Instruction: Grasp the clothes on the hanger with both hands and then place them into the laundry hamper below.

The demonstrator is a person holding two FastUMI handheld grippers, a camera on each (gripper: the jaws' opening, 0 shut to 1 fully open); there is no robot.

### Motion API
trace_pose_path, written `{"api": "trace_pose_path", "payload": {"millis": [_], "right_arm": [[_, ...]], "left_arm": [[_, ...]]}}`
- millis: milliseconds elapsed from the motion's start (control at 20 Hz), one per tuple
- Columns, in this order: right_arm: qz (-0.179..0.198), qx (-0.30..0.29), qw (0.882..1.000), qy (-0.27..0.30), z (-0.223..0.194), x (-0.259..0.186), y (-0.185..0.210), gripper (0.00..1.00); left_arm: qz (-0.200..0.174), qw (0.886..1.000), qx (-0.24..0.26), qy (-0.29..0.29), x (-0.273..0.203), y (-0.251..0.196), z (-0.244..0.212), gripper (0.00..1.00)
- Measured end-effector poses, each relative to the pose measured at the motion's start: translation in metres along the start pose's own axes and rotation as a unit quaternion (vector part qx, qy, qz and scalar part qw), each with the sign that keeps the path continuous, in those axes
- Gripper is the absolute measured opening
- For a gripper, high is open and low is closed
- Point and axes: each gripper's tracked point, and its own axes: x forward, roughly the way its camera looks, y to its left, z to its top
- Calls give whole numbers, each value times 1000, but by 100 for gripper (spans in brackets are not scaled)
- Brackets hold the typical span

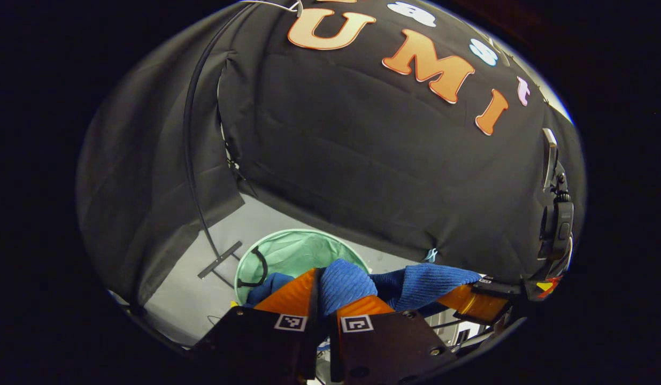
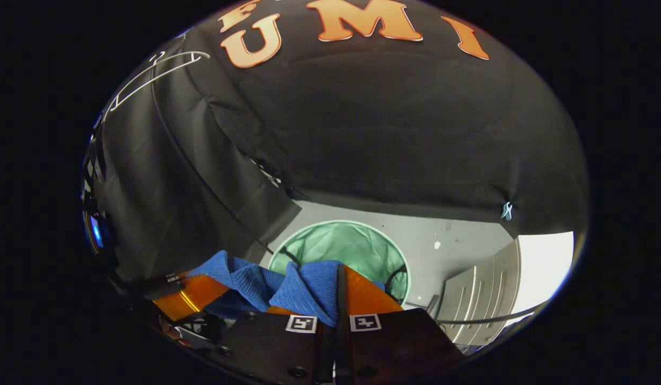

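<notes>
So, one blue knit garment [image 1: 345, 283], one green laundry hamper [image 1: 293, 251], two claws. The left claw [image 1: 325, 299] was clenched on a bunched fold of the garment, with cloth bulging up between its fingers, and the right claw [image 2: 338, 291] was clenched on another fold of the same piece. In the left gripper view the other claw [image 1: 472, 302] was off to the right with the knit stretched across to it (same thing mirrored in the right gripper view). The garment hung in the air above the hamper, whose round mesh mouth sat open on the pale grey floor [image 2: 453, 235]. Black cloth walled the booth, and one white hanger [image 2: 154, 75] was up high on the left.
</notes>
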Motion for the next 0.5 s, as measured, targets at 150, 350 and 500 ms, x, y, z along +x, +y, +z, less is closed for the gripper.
{"api": "trace_pose_path", "payload": {"millis": [150, 350, 500], "right_arm": [[-19, -2, 999, 27, -7, 4, -7, 9], [-15, 10, 998, 59, -20, 6, 0, 19], [-18, 12, 999, 49, -20, 7, -1, 61]], "left_arm": [[13, 1000, -2, 23, 8, 9, -20, 23], [15, 999, -8, 41, 3, 11, -30, 54], [32, 999, -6, 40, 6, 17, -27, 82]]}}
